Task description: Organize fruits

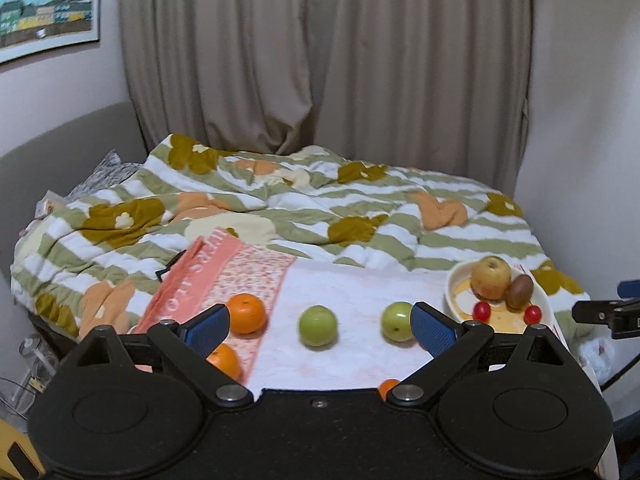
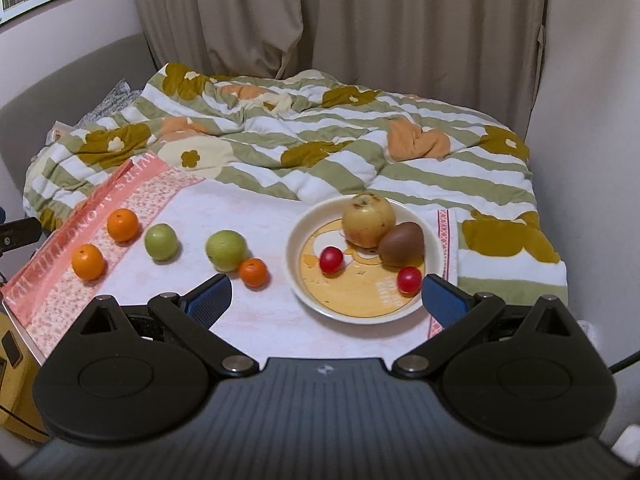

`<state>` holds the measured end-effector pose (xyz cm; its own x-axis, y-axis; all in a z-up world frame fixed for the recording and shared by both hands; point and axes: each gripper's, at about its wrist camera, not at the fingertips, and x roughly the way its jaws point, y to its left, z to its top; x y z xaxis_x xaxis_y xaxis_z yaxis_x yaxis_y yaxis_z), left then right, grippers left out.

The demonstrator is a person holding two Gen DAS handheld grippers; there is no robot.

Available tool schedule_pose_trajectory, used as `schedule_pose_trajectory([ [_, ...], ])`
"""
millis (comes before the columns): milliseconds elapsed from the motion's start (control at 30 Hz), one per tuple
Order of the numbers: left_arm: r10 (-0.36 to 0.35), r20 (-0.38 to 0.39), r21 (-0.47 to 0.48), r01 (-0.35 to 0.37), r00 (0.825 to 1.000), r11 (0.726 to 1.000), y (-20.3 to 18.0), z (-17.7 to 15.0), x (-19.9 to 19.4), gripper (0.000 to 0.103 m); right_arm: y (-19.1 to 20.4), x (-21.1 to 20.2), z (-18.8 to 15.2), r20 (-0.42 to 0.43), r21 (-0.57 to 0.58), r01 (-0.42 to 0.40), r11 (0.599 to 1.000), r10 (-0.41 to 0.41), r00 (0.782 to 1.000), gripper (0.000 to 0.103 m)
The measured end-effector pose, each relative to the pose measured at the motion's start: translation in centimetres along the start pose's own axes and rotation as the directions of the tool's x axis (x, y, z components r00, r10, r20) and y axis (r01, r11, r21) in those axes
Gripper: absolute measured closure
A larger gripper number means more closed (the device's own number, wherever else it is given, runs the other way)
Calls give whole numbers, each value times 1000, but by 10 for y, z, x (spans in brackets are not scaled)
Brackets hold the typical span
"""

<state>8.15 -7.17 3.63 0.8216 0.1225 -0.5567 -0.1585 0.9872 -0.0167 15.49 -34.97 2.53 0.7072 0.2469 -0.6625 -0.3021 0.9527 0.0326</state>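
A cream plate [image 2: 304, 220] on a white-pink towel [image 2: 260, 320] holds a yellow apple [image 2: 368, 220], a brown kiwi [image 2: 401, 244] and two red cherry tomatoes [image 2: 331, 260] [image 2: 409, 279]. Left of it lie two green fruits [image 2: 226, 250] [image 2: 161, 241] and three oranges [image 2: 253, 272] [image 2: 123, 224] [image 2: 87, 262]. My right gripper [image 2: 326, 300] is open and empty, near the plate's front rim. My left gripper [image 1: 320, 326] is open and empty, with a green fruit [image 1: 318, 325] ahead between its fingers; the plate [image 1: 456, 280] lies to its right.
A rumpled striped floral duvet [image 2: 340, 140] covers the bed behind the towel. Beige curtains [image 2: 340, 16] and a framed picture [image 1: 46, 8] hang on the walls. The towel's pink band [image 2: 80, 240] runs along the left edge. The right gripper's tip [image 1: 604, 314] shows at the far right.
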Motion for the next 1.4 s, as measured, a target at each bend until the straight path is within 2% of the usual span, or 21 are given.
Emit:
schedule_pose_trajectory([
  [133,3,31,12,-4,1000,1000,31,-4,-5,4,25,-6,-3,11,10,18,1000,-18,1000,0],
  [367,0,31,82,-3,1000,997,77,-6,1,4,75,5,-10,-28,68,65,996,-63,998,0],
  [567,-60,-24,104,62,998,993,112,-14,22,4,115,16,-18,-57,118,105,988,-98,994,0],
  [767,-130,-69,124,138,989,983,139,-24,50,5,150,31,-25,-75,158,150,976,-139,987,0],
  [1067,-194,-128,169,214,973,962,151,-43,99,6,179,63,-45,-86,225,223,949,-208,974,0],
  [1233,-206,-161,181,234,965,955,149,-54,124,6,184,85,-60,-114,225,237,945,-216,970,0],
  [1400,-208,-206,155,242,956,958,145,-61,147,9,186,101,-67,-137,208,236,949,-211,968,0],
])
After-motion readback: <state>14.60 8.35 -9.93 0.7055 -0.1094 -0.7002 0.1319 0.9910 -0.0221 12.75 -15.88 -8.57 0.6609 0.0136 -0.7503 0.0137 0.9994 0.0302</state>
